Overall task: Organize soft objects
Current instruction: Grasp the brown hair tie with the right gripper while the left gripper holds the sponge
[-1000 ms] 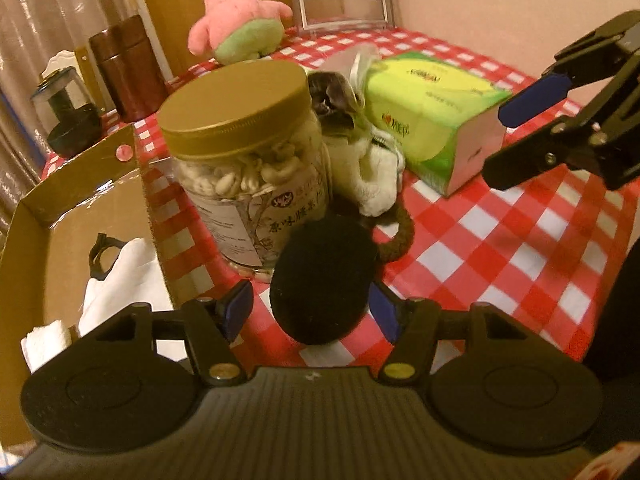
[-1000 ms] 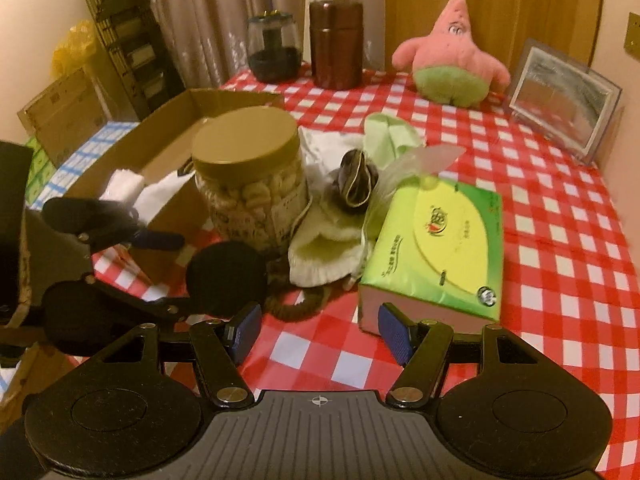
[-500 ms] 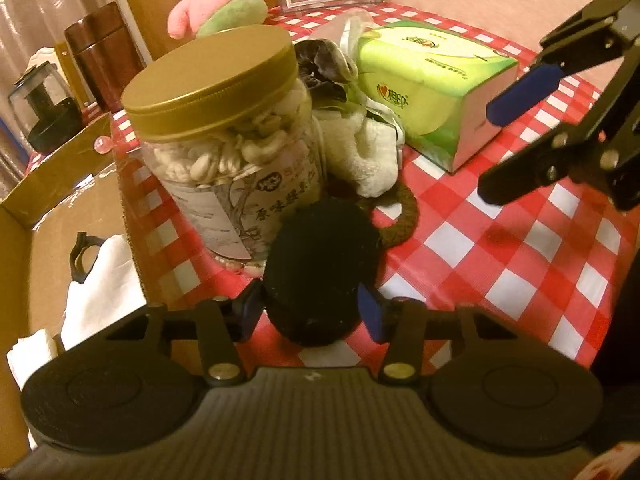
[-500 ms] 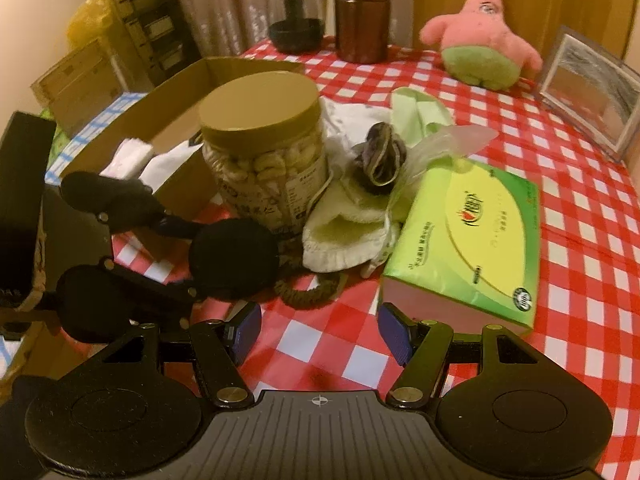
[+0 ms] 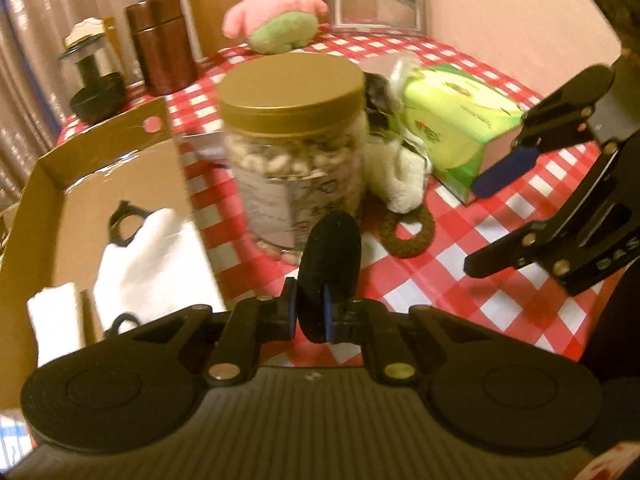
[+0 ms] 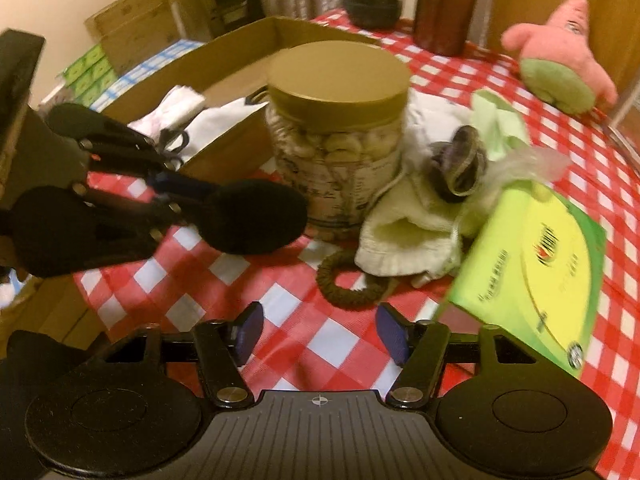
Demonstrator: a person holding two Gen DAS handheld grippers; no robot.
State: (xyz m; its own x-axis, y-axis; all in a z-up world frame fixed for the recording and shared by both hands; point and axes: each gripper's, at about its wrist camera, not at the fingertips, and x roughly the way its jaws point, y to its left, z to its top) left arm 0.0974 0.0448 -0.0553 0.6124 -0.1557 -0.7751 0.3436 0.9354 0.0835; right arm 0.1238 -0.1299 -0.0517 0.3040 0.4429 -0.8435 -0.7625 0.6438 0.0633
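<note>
My left gripper (image 5: 311,308) is closing, and its pads press on a black round puff (image 5: 330,264), which stands edge-on between them, squeezed thin. In the right wrist view the same puff (image 6: 252,220) hangs off the left gripper (image 6: 176,196) above the checked cloth, in front of the jar. My right gripper (image 6: 320,330) is open, its jaws narrowing a little with nothing between them. Just beyond its tips lies a brown hair tie (image 6: 332,292), and past that a cream sock (image 6: 400,240). The right gripper (image 5: 490,220) also shows at the right of the left wrist view.
A cardboard box (image 5: 112,168) with white cloths stands on the left. A gold-lidded jar (image 5: 296,140) stands in the middle. A green tissue pack (image 6: 532,260) lies on the right. A pink plush (image 6: 560,52), a brown canister and a picture frame are at the back.
The left jaws went from wide around the flat-lying puff to pinched on it, and the puff now stands edge-on off the cloth. The right gripper has dropped closer to the hair tie.
</note>
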